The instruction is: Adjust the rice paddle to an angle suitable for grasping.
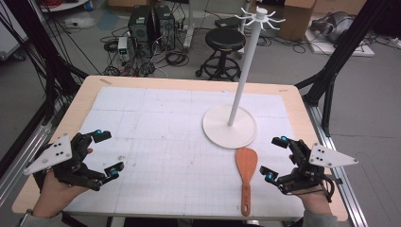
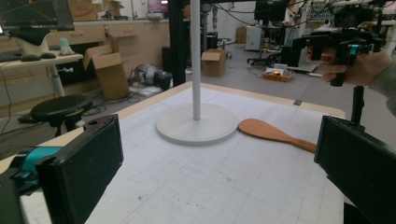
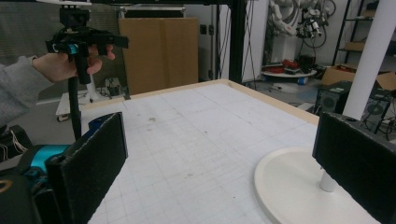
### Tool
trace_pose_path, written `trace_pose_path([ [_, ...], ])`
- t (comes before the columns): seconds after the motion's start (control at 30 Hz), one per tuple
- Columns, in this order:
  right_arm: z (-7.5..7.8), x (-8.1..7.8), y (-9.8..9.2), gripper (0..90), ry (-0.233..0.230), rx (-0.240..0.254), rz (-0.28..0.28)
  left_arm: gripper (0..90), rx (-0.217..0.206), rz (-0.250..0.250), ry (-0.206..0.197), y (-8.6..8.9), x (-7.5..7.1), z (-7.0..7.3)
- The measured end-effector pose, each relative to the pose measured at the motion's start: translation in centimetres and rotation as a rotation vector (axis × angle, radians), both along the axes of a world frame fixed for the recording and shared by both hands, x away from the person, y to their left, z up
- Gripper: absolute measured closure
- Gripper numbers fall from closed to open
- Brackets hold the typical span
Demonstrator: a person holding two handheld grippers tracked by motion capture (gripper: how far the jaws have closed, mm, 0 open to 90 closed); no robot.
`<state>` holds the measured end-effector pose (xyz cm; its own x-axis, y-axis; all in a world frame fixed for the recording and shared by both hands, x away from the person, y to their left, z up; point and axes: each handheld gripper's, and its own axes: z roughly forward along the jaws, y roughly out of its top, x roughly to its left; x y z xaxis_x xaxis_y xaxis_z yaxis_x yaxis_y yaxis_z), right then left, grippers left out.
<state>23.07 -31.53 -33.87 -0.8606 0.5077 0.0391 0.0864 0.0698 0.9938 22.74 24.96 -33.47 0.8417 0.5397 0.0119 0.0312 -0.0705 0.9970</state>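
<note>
A wooden spatula [image 1: 246, 176] is seen lower right beside the white stand [image 1: 230, 126]; the left gripper [image 1: 106, 152] and right gripper [image 1: 275, 159] are held wide apart, empty.

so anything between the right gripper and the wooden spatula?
Nothing visible. The brown wooden spatula lies flat on the white gridded mat, just left of the open right gripper, with bare mat between them. The white round-based stand sits beyond the blade.

We see a wooden spatula [image 1: 246, 176] lying flat on the desk [image 1: 85, 101], near the right front. Its broad blade points away from us and just touches the rim of the white stand [image 1: 230, 126]. Its handle runs toward the near edge. The stand's pole is upright, with hooks at its top.
</note>
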Motion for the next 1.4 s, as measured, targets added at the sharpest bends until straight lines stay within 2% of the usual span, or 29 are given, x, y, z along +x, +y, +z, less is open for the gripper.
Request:
trace_pose_path([
  [0.13,-0.1,0.2,0.4,1.6,-0.005,-0.009,0.002,1.7,0.006,0.011,0.005,0.0,-0.1,-0.1],
  [0.3,-0.4,0.6,0.7,1.6,0.003,-0.017,-0.023,1.7,0.012,0.019,0.010,0.0,-0.1,-0.2],
  [0.37,-0.5,0.6,0.7,1.7,0.018,-0.016,-0.026,1.7,0.014,0.018,0.015,-0.1,-0.1,-0.3],
  [0.43,-0.7,0.7,0.7,5.6,-0.002,-0.027,-0.027,1.7,0.021,0.016,0.020,-0.2,-0.1,-0.4],
  [0.5,-0.8,0.6,0.7,8.0,0.000,-0.027,-0.014,1.7,0.022,0.013,0.024,-0.3,0.0,-0.5],
  [0.57,-0.9,0.5,0.5,20.1,0.003,-0.031,-0.006,1.7,0.026,0.013,0.029,-0.4,0.0,-0.5],
  [0.6,-0.9,0.5,0.4,21.9,-0.006,-0.022,-0.006,1.7,0.027,0.012,0.029,-0.4,0.0,-0.6],
  [0.77,-1.1,0.2,0.2,39.8,0.019,-0.015,-0.017,1.7,0.033,0.010,0.038,-0.5,0.0,-0.8],
  [1.0,-1.7,0.0,0.5,66.6,0.022,-0.099,-0.009,1.7,0.035,0.015,0.052,-0.5,0.1,-1.0],
  [1.07,-1.9,0.0,0.5,75.9,0.014,-0.107,-0.012,1.7,0.041,0.013,0.052,-0.5,0.1,-1.1],
  [1.1,-2.0,0.0,0.4,80.4,0.029,-0.107,-0.017,1.7,0.039,0.016,0.054,-0.5,0.1,-1.1],
  [1.13,-2.1,0.1,0.4,83.4,0.018,-0.108,-0.023,1.7,0.040,0.017,0.055,-0.5,0.1,-1.2],
  [1.17,-2.2,0.0,0.2,86.6,0.028,-0.104,-0.025,1.7,0.041,0.017,0.057,-0.5,0.1,-1.2],
  [1.4,-3.3,0.3,-0.9,88.9,0.059,-0.086,-0.044,1.7,0.043,0.018,0.058,-0.5,0.2,-1.3],
])
